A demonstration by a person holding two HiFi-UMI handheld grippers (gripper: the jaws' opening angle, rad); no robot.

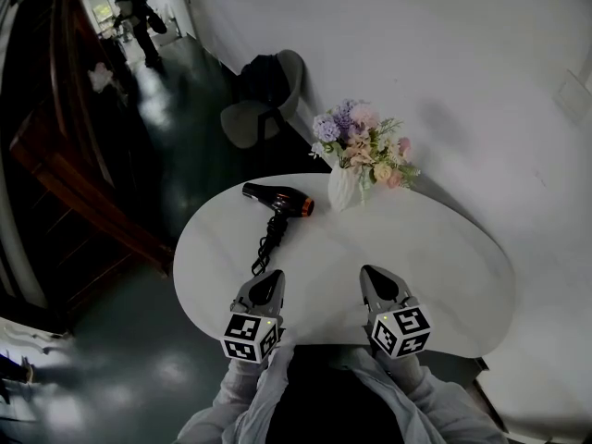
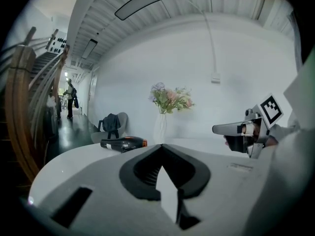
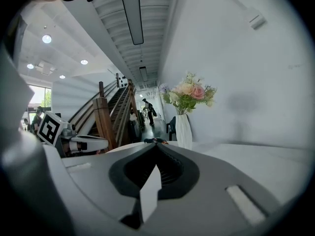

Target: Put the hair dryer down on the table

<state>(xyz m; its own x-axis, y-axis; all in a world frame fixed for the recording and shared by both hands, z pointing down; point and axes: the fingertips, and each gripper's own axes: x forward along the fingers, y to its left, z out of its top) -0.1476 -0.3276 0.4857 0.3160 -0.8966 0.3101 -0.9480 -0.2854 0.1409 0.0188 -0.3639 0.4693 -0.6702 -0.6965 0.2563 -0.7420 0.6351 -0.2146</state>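
Both are closed on nothing: my left hand-held gripper (image 1: 268, 280) and my right hand-held gripper (image 1: 373, 276). The black-and-orange hair dryer (image 1: 277, 199) lies crosswise ahead on the white oval worktop (image 1: 425, 257), nearer the left.

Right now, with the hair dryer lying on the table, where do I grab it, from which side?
Probably the handle of the hair dryer: it juts toward you, slimmer than the barrel. Come from above with the left gripper, the nearer one, jaws across the handle, clear of the cord.
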